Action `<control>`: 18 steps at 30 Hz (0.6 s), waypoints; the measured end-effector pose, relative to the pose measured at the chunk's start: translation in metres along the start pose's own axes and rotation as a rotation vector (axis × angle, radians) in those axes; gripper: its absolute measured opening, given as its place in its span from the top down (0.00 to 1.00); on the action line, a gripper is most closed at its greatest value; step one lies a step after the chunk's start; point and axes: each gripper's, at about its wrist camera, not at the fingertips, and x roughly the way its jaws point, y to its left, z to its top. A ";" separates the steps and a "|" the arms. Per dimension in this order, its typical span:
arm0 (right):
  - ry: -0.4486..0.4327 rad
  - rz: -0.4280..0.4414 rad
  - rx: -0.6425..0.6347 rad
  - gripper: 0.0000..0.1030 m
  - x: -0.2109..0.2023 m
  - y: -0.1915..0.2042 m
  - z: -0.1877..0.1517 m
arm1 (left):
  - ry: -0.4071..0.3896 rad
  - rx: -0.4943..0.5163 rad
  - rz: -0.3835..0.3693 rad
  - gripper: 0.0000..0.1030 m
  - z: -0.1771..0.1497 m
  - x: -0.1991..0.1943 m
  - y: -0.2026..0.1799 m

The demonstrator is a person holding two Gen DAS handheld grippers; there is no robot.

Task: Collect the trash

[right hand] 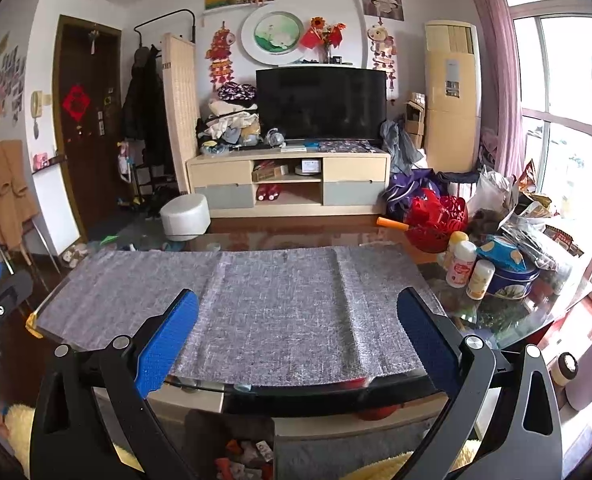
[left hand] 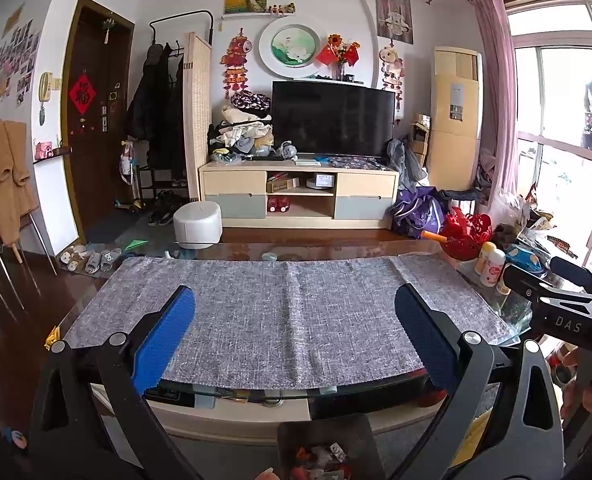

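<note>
My left gripper [left hand: 295, 292] is open above the near edge of a grey cloth [left hand: 288, 312] on a glass table, with nothing between its blue pads. My right gripper [right hand: 298, 295] is also open and empty over the same cloth [right hand: 264, 304]. On the floor below the table's front edge stands a dark bin [left hand: 352, 432] holding several small colourful wrappers [left hand: 320, 458]. The right wrist view shows the bin [right hand: 212, 428] and wrappers [right hand: 248, 458] too. Part of the right gripper's black frame [left hand: 564, 312] shows at the right of the left wrist view.
At the table's right end stand a red basket [right hand: 436, 216], small white bottles [right hand: 462, 264], a blue tin [right hand: 512, 278] and snack bags [right hand: 536, 216]. Beyond the table are a white stool [left hand: 198, 224] and a TV cabinet [left hand: 300, 196]. A fingertip [left hand: 266, 474] shows at the bottom.
</note>
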 end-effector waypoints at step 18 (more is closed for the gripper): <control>0.013 0.002 -0.004 0.03 0.010 0.001 0.001 | 0.008 0.003 0.008 0.08 0.001 0.000 -0.005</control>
